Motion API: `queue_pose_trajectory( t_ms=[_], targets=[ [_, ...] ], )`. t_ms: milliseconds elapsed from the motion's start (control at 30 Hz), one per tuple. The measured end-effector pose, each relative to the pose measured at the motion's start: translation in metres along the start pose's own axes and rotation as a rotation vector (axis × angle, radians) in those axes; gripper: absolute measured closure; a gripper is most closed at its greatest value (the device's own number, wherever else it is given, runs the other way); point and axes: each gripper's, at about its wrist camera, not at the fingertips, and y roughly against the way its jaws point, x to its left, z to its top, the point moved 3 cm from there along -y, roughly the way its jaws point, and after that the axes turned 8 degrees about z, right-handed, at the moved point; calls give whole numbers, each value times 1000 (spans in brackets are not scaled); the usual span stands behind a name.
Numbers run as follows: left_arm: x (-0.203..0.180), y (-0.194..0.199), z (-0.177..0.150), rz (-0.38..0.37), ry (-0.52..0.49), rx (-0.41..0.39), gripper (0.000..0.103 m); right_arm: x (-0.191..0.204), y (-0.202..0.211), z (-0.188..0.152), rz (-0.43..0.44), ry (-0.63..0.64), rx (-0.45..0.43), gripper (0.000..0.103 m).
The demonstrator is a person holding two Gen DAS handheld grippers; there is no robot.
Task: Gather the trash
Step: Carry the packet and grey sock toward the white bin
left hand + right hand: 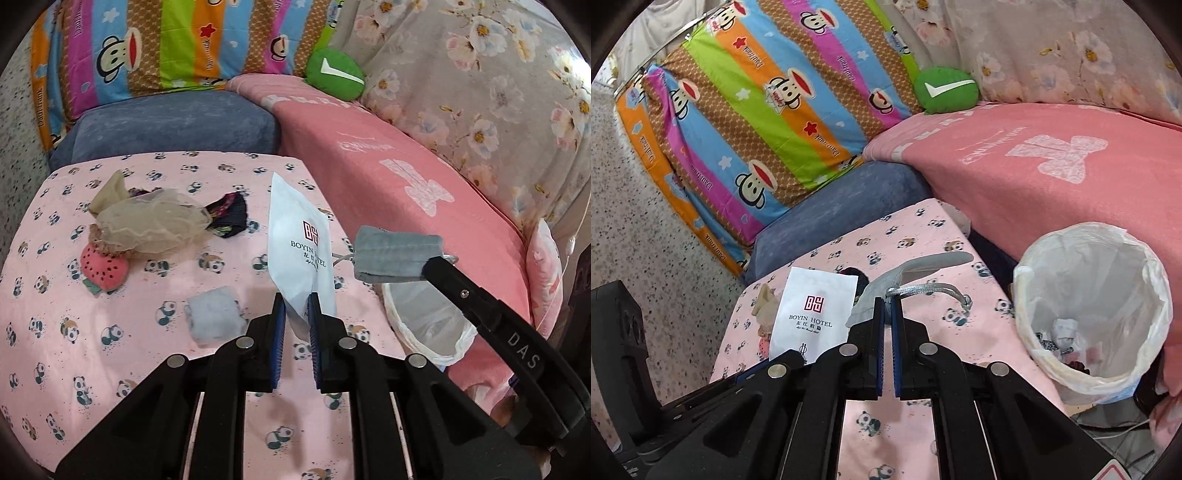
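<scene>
My left gripper (297, 301) is shut on a white "Boyin Hotel" packet (297, 236) and holds it upright above the panda-print table (110, 369). The packet also shows in the right wrist view (812, 314). My right gripper (887, 306) is shut on a grey face mask (916, 269) with a silver ear loop, held above the table; in the left wrist view the mask (395, 254) hangs over the bin. A bin lined with a white bag (1108, 258) stands right of the table with trash inside; its rim shows in the left wrist view (391, 310).
On the table lie a beige mesh cap (147, 221), a dark patterned cloth (229, 214), a strawberry-shaped plush (105, 267) and a crumpled white tissue (216, 319). A pink-covered sofa (388, 177), a blue cushion (173, 125), a striped monkey-print quilt (757, 92) and a green plush (334, 74) surround it.
</scene>
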Motion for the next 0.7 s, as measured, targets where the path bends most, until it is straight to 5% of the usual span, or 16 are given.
queue_pose_trajectory(
  t_ms=[700],
  targets=[
    [-164, -45, -4, -200, -208, 73, 90, -162, 71, 6, -177, -230, -109, 99]
  ],
)
